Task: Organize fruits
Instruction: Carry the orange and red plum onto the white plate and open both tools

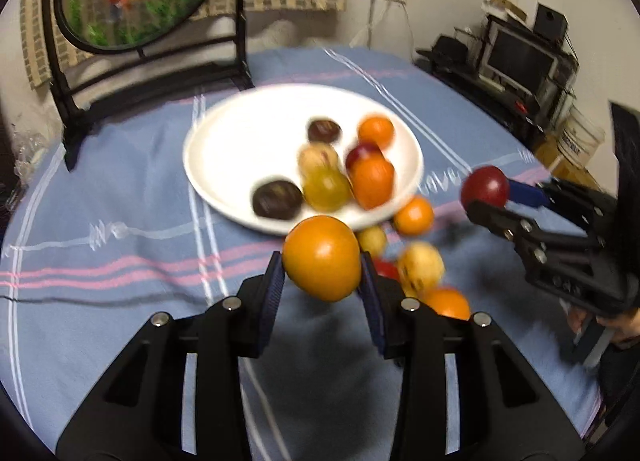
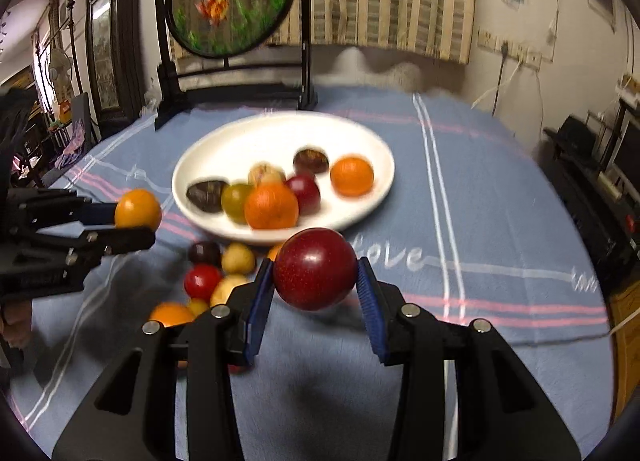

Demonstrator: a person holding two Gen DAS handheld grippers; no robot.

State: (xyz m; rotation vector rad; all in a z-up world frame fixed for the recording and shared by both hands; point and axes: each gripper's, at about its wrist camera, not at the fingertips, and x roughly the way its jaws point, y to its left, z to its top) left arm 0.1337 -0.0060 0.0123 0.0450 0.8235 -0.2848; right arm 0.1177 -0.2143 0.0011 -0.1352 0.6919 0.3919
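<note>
Your left gripper (image 1: 323, 275) holds an orange (image 1: 322, 257) in its closed jaws; your right gripper (image 2: 316, 285) grips a red plum (image 2: 315, 268). Bring both over the white plate (image 2: 208, 165) at the middle of the tabletop (image 2: 500, 189), lower gently, release onto bare spots.

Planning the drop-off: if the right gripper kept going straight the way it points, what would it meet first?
Probably the near rim of the white plate, holding fruit; the right gripper carries a red plum. Height is unclear, so it might pass above.
</note>
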